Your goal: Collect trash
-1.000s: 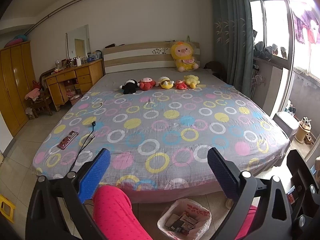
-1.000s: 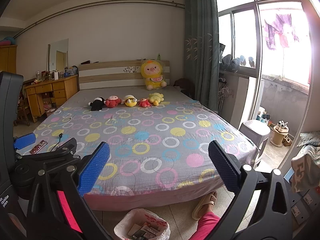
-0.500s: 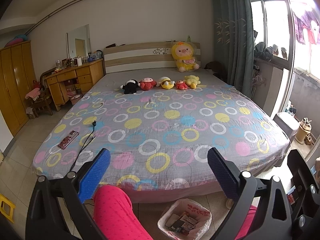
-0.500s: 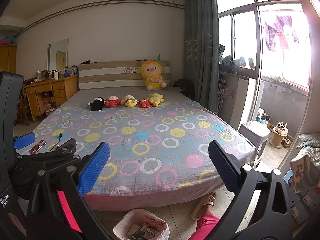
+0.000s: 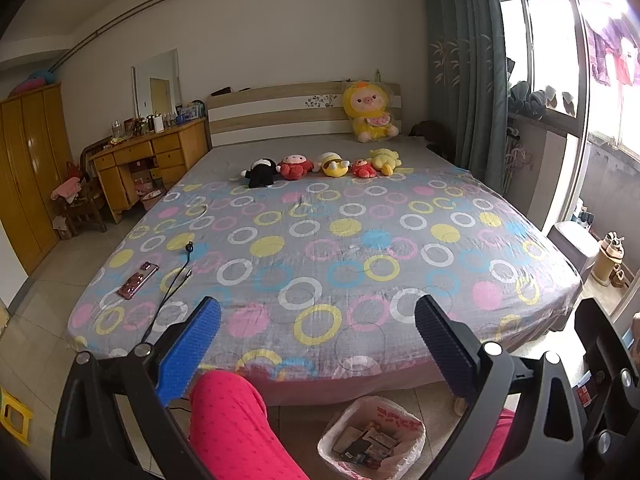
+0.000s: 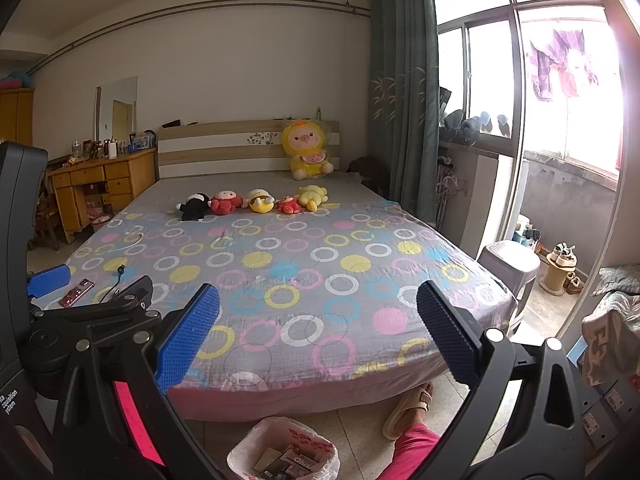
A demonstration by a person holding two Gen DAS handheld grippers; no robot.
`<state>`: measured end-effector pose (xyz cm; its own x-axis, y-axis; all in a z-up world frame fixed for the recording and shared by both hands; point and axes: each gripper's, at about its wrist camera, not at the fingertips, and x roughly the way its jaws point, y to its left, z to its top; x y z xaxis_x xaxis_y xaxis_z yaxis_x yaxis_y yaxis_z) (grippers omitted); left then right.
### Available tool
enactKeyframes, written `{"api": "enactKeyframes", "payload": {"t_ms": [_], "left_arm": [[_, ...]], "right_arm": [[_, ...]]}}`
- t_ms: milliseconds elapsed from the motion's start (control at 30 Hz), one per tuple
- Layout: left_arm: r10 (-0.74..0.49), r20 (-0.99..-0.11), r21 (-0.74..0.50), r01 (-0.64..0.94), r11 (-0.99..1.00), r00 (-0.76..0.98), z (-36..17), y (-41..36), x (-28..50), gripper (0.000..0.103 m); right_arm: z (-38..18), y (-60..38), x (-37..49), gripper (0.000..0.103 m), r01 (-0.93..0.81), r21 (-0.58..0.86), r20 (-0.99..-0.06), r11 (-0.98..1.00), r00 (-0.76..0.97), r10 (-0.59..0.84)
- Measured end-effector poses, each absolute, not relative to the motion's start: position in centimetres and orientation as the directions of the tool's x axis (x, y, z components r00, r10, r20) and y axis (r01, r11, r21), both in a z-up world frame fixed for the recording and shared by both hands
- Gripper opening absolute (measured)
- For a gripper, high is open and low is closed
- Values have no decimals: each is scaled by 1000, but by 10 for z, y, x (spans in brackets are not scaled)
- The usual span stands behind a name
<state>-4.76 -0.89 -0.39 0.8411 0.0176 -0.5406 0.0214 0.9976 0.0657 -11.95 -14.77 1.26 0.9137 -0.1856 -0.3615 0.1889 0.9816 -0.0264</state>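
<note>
Left gripper [image 5: 316, 336] jaws wide apart, right gripper [image 6: 318, 330] likewise, both empty

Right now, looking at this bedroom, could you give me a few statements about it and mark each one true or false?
1. Both the left gripper and the right gripper are open and hold nothing. True.
2. The trash bin on the floor at the foot of the bed is empty. False: it is lined with a plastic bag and already holds packaging.
3. Five small plush toys lie in a row on the bed. True.
4. The phone lies on the wooden desk. False: it lies on the bedspread beside a black cable.
5. The large yellow plush leans against the headboard. True.
</note>
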Motion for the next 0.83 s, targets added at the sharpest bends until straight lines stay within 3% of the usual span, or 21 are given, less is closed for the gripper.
{"api": "enactKeyframes", "payload": {"t_ms": [833], "left_arm": [[19, -550, 93, 38, 995, 835, -3, 8, -51, 95]], "right_arm": [[12, -148, -117, 96, 189, -19, -365, 982, 913, -183]]}}
